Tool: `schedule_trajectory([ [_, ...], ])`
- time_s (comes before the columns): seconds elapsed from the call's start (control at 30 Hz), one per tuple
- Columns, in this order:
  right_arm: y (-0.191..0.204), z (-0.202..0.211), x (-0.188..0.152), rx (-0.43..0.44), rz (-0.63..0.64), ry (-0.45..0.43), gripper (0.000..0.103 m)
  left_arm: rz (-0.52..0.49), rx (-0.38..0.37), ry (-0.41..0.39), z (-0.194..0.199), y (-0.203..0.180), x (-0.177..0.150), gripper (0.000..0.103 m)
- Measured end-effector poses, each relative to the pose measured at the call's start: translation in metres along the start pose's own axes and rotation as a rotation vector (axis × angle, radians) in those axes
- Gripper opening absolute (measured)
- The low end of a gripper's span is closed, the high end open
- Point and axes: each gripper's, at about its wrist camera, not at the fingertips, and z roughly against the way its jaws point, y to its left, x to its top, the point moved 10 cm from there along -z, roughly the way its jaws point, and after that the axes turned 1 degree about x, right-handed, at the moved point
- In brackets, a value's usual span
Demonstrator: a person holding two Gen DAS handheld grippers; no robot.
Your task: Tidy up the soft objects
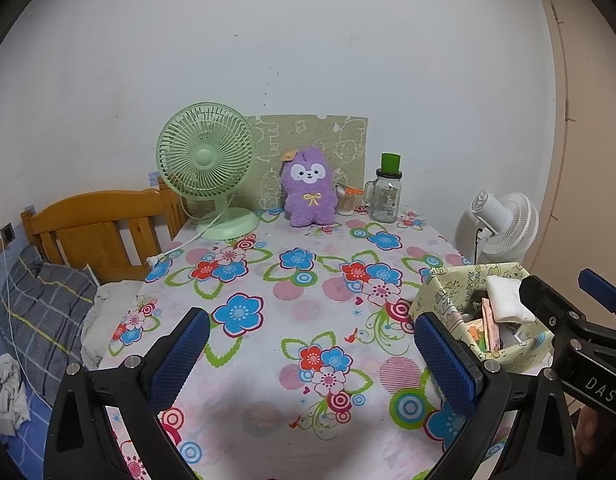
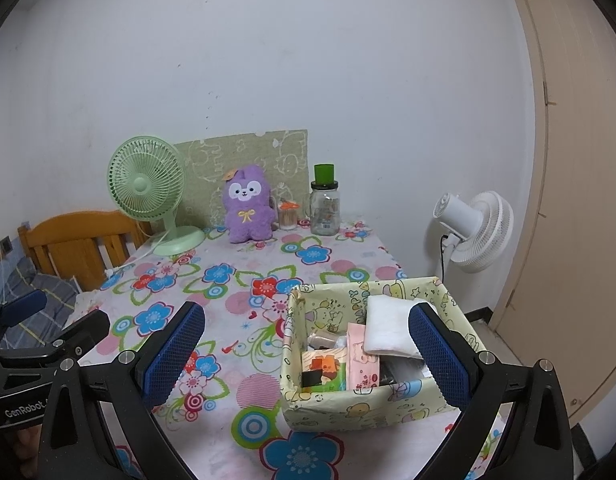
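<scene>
Two grippers hover above the flowered bench [image 1: 291, 280], fingers spread wide and holding nothing: the left gripper [image 1: 312, 354] over bare cloth, the right gripper [image 2: 308, 354] near the patterned box [image 2: 360, 400] at the near right. At the far edge, a purple plush toy [image 1: 308, 192] sits upright between a green fan [image 1: 205, 160] and a glass jar [image 1: 386, 196].

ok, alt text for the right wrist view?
Open right gripper hovers over a floral tablecloth beside a paper-covered box of small packets. At the far wall stand a purple plush toy, green fan and glass jar.
</scene>
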Motion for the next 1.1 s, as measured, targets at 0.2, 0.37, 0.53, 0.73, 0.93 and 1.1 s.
schedule_trajectory([
  [0.2,0.0012,-0.0008,0.0001,0.003,0.006,-0.002,0.103,0.000,-0.001,0.000,0.0000,0.0004,0.0000,0.103],
  [0.37,0.0014,-0.0010,0.0002,0.003,0.004,-0.004,0.103,-0.001,0.002,0.001,-0.0005,-0.0002,-0.0003,0.103],
  [0.53,0.0017,-0.0029,-0.0003,0.001,0.002,-0.004,0.103,0.000,0.002,0.001,-0.0012,-0.0009,-0.0007,0.103],
  [0.73,0.0023,-0.0040,-0.0011,0.002,0.001,-0.001,0.103,-0.001,0.007,0.004,-0.0039,-0.0035,-0.0020,0.103],
  [0.93,0.0027,-0.0053,-0.0021,0.000,0.003,0.002,0.103,0.002,0.004,0.009,-0.0052,-0.0022,-0.0027,0.103],
  [1.1,0.0020,-0.0060,-0.0032,-0.001,0.002,0.004,0.103,0.002,0.009,0.013,-0.0086,-0.0004,-0.0042,0.103],
])
